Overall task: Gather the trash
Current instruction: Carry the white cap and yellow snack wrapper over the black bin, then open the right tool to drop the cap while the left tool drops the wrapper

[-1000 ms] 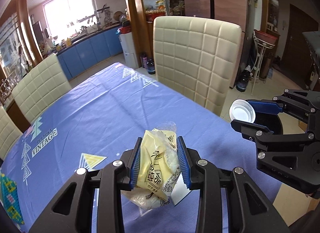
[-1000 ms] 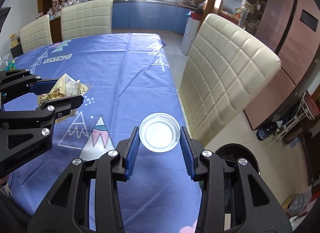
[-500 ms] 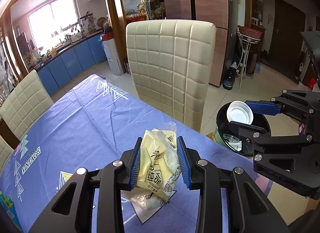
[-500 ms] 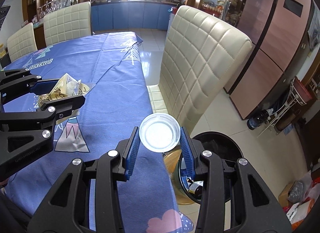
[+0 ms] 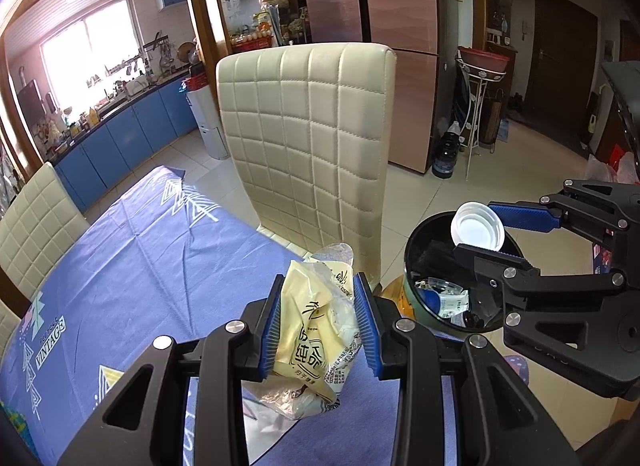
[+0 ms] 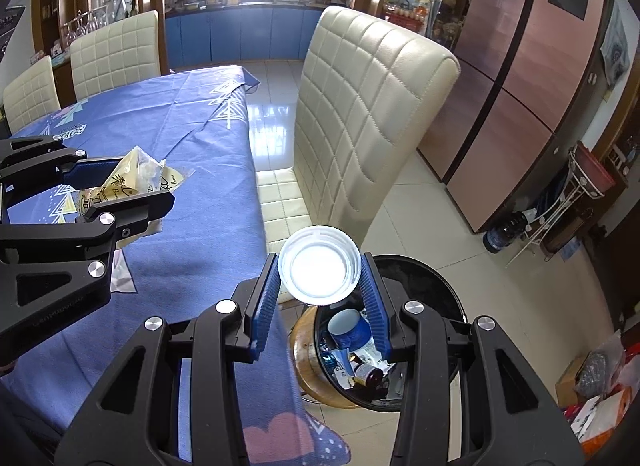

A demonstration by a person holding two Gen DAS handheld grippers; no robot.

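Note:
My left gripper [image 5: 318, 320] is shut on a crumpled yellow plastic wrapper [image 5: 316, 330] and holds it above the table's right edge. My right gripper [image 6: 320, 298] is shut on a white plastic lid [image 6: 319, 270] and holds it over the near rim of a black trash bin [image 6: 432, 282] on the floor. The bin [image 5: 416, 250] holds several pieces of trash, among them a blue cup [image 6: 350, 328] and a small dark bottle [image 6: 370, 376]. The right gripper with the lid [image 5: 477, 227] also shows in the left wrist view, and the left gripper with the wrapper [image 6: 132, 181] shows in the right wrist view.
A table with a blue cloth [image 5: 132, 262] lies to the left. A cream quilted chair [image 5: 308, 137] stands between table and bin. More chairs [image 6: 116, 51] stand at the far side. A plant stand [image 5: 482, 105], a dark jug [image 5: 446, 155] and bags [image 6: 600, 398] are on the floor.
Both grippers have moved right, off the table toward the bin, each keeping its hold. The lid now hangs over the bin's rim, and the wrapper is at the table's edge.

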